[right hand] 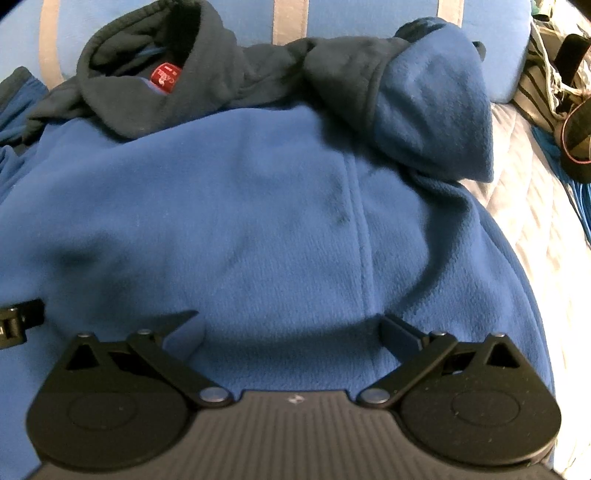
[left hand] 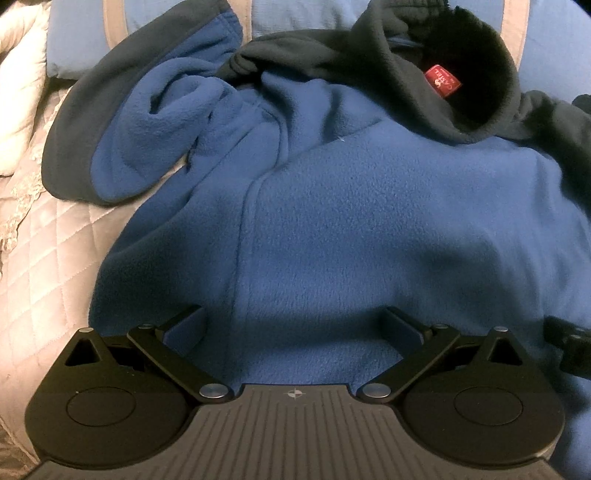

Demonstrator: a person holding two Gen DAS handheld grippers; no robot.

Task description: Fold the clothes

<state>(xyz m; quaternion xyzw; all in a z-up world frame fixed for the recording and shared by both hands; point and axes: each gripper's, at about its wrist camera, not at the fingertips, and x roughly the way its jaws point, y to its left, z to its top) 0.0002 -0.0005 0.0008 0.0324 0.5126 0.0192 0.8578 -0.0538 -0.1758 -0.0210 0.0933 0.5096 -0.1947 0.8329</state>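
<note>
A blue fleece jacket (left hand: 351,229) with a dark navy collar (left hand: 461,85) and a red neck label (left hand: 442,82) lies spread on a bed. Its left sleeve (left hand: 147,122) is bunched at the upper left. My left gripper (left hand: 293,325) is open, its jaws wide apart over the jacket's lower part. In the right wrist view the jacket (right hand: 240,221), its collar (right hand: 155,74) and its right sleeve (right hand: 424,103) show. My right gripper (right hand: 291,328) is open over the jacket's lower part. Each gripper's edge shows in the other's view.
A pale quilted bedspread (left hand: 48,251) lies under the jacket. A blue pillow with grey stripes (left hand: 81,33) sits behind it. A white duvet (left hand: 18,92) lies at the far left. Striped cloth and dark items (right hand: 554,85) lie at the far right.
</note>
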